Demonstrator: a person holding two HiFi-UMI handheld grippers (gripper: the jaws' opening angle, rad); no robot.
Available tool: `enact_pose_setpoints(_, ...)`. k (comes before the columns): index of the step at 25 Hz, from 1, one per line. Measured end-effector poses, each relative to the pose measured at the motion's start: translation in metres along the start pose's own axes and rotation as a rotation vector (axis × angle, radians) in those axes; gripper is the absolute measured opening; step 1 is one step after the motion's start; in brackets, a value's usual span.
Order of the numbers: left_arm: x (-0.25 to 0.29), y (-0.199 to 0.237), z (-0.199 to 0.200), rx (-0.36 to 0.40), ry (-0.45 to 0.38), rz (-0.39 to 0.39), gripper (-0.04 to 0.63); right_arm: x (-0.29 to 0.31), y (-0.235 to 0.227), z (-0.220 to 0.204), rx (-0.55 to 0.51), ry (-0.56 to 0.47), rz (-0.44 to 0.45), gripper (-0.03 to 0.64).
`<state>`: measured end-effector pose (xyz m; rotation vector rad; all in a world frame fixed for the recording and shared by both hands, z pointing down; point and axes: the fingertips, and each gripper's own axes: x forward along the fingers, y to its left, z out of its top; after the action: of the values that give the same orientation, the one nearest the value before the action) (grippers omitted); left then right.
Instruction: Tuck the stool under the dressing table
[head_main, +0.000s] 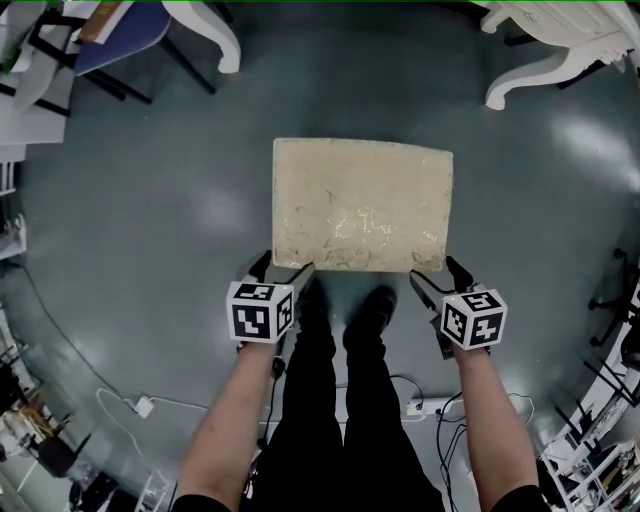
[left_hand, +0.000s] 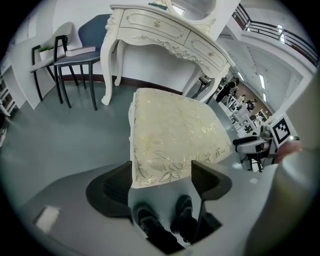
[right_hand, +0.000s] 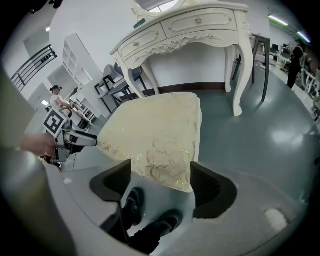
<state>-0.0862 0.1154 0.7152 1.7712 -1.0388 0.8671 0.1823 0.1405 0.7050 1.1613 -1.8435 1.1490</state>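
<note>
stool (head_main: 362, 205) | near corners between spread jaws: left gripper (head_main: 287, 265), right gripper (head_main: 435, 270) | open floor (head_main: 360, 90) toward dressing table (left_hand: 165, 30)

cream stool (head_main: 362, 205) with gold leaf pattern, white dressing table (left_hand: 165, 30), glossy grey-green floor (head_main: 150, 220)

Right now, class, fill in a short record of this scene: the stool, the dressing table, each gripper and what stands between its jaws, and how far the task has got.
stool: cream cushioned top with a gold leaf pattern, standing on the grey floor just ahead of the person's shoes
dressing table: white, carved, beyond the stool
left gripper: jaws apart, stool's near left corner between them
right gripper: jaws apart, stool's near right corner between them
task stage: stool not yet under the dressing table
</note>
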Motion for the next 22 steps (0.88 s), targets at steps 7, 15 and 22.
enact_pose_setpoints(7,0.012,0.003,-0.007,0.004,0.036,-0.018,0.423,0.017,-0.001,-0.01,-0.008,0.015,-0.028,0.4)
enact_pose_setpoints(15,0.019,0.003,-0.011,0.005,0.059,-0.025,0.428,0.028,-0.009,-0.01,0.011,0.004,-0.025,0.411)
enact_pose_setpoints(22,0.023,0.004,-0.008,0.065,0.066,-0.024,0.448,0.03,-0.009,-0.01,0.0,0.056,-0.047,0.408)
